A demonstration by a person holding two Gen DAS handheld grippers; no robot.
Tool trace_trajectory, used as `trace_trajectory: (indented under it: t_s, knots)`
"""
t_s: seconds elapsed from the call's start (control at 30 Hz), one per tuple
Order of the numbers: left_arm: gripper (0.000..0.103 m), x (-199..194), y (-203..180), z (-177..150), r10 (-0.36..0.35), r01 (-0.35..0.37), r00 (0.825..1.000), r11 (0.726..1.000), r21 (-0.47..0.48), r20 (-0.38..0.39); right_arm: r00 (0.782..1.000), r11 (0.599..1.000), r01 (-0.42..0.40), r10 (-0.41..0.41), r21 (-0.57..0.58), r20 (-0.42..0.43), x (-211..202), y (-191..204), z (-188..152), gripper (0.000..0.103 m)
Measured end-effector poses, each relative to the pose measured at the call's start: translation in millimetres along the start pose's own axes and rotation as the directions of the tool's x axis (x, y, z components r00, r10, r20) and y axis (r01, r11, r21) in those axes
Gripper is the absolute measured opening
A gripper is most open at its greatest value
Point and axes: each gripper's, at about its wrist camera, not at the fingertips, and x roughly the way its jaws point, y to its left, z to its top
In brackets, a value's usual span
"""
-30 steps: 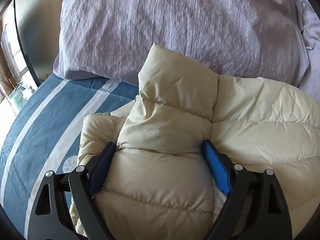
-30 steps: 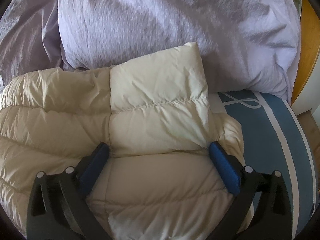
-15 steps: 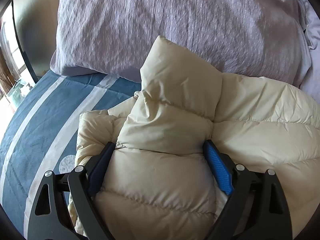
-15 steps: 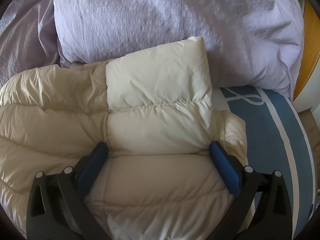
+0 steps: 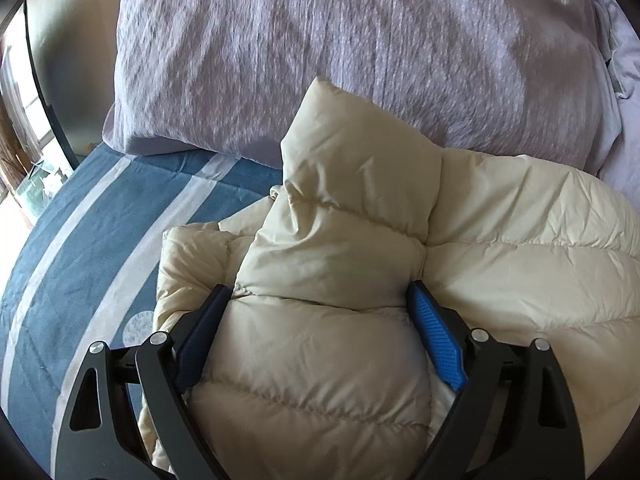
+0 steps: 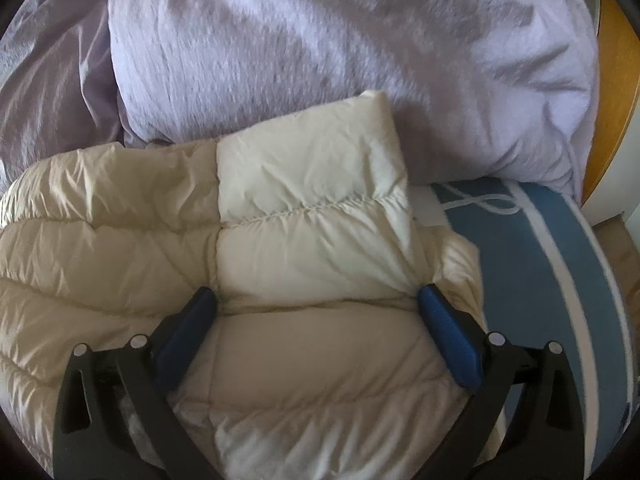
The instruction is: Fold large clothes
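Since the earlier frames almost nothing has shifted: the jacket's far end sits a little higher in both views. The left claw [image 5: 318, 300] stands wide apart astride a folded sleeve, pads against its sides; whether they squeeze I cannot tell. The right claw [image 6: 316, 304] straddles the other sleeve likewise. The cream puffer jacket [image 5: 500, 248] lies on the striped blue bed cover [image 5: 72, 240], filling the lower middle of each frame, its top against the lilac pillow [image 5: 340, 48]. It looks light, soft, springy and slick; thick quilted edges probably offer the surest hold. Only the left view shows a window at far left; only the right shows a wooden headboard [image 6: 616, 80] at upper right.
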Motion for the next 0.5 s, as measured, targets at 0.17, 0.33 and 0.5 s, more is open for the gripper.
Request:
trace_trajectory:
  t_s: [0.17, 0.33, 0.5]
  knots:
    - [0.090, -26, -5, 1, -0.006, 0.006, 1.000, 1.000, -0.017, 0.009, 0.997, 0.999, -0.053, 0.052, 0.009, 0.057, -37, 12, 6, 0.100]
    - [0.090, -63, -32, 1, -0.028, 0.029, 0.996, 0.999, -0.016, 0.082, 0.985, 0.988, -0.153, 0.154, -0.027, 0.073, -59, 53, 19, 0.101]
    - [0.090, -68, -86, 0, -0.052, 0.046, 0.994, 0.997, 0.066, 0.094, 0.981, 0.981, -0.175, 0.180, -0.079, 0.066, -56, 103, 22, 0.101]
